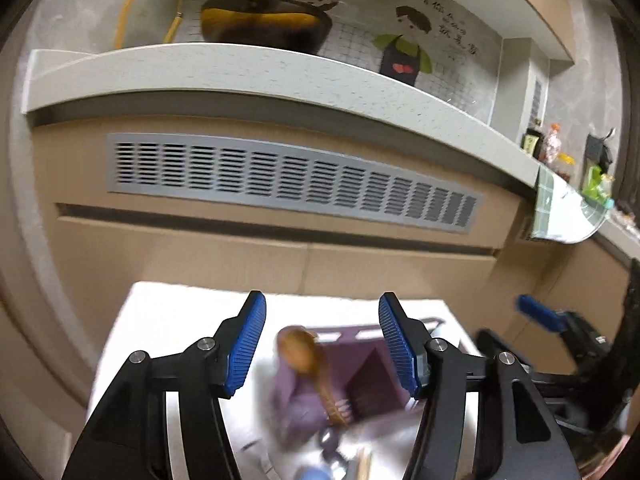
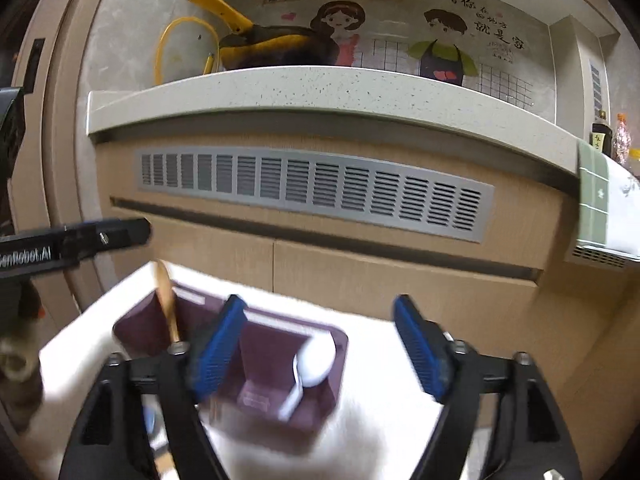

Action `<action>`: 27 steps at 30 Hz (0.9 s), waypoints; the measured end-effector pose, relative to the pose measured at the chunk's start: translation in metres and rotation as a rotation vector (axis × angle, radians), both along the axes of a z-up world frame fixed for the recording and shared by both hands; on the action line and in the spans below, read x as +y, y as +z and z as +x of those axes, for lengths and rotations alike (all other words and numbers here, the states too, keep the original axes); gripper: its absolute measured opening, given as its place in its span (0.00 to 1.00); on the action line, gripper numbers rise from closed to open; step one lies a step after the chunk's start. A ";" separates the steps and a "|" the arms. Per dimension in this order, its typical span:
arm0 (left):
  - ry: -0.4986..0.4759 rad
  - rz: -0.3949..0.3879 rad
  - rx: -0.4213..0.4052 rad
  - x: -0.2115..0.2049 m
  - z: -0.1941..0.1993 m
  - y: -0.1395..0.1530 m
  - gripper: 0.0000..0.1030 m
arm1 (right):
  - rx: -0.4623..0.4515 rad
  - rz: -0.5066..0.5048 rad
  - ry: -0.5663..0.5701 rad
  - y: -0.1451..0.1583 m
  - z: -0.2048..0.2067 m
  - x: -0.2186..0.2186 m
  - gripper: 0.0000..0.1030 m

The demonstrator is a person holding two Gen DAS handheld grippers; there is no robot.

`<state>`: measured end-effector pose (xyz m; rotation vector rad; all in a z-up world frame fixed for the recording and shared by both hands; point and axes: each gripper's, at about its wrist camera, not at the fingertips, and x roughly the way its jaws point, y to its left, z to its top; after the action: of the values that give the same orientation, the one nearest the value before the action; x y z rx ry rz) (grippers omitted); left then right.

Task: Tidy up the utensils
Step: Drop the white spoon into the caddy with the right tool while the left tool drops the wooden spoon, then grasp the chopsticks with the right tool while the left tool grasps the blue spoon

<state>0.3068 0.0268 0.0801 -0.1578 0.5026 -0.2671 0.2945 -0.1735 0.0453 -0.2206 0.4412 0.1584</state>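
Observation:
A purple utensil holder [image 1: 368, 384] with separate compartments stands on a white table [image 1: 168, 320]. A wooden spoon [image 1: 304, 354] leans in its left compartment, bowl up. My left gripper [image 1: 320, 312] hangs above the holder, open, with nothing between its blue pads. In the right wrist view the holder [image 2: 256, 344] sits below my right gripper [image 2: 320, 320], which is open and empty. A white spoon [image 2: 314, 360] lies in the right compartment, and the wooden spoon [image 2: 166, 300] stands in the left one. Both views are blurred low down.
More blurred utensils [image 1: 332, 448] lie on the table near the holder. Behind the table is a cabinet front with a grey vent grille [image 2: 312, 192] under a speckled counter [image 2: 320, 88]. A yellow-handled pan [image 2: 276, 48] sits on the counter, with bottles [image 2: 600, 132] at the far right.

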 end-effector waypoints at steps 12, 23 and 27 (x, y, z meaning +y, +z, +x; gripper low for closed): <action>0.113 0.116 0.205 0.048 -0.101 -0.066 0.69 | 0.251 -0.156 0.060 -0.052 -0.082 0.015 0.93; 0.157 0.143 0.321 0.068 -0.142 -0.112 0.79 | 0.569 0.018 0.035 -0.110 -0.048 0.064 0.65; 0.147 0.125 0.343 0.072 -0.140 -0.117 0.79 | 0.603 0.038 0.015 -0.125 -0.032 0.074 0.45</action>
<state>0.1669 0.0990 -0.0367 -0.1186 0.8423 -0.0634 0.2622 -0.0991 -0.0794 -0.1353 1.0351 0.2490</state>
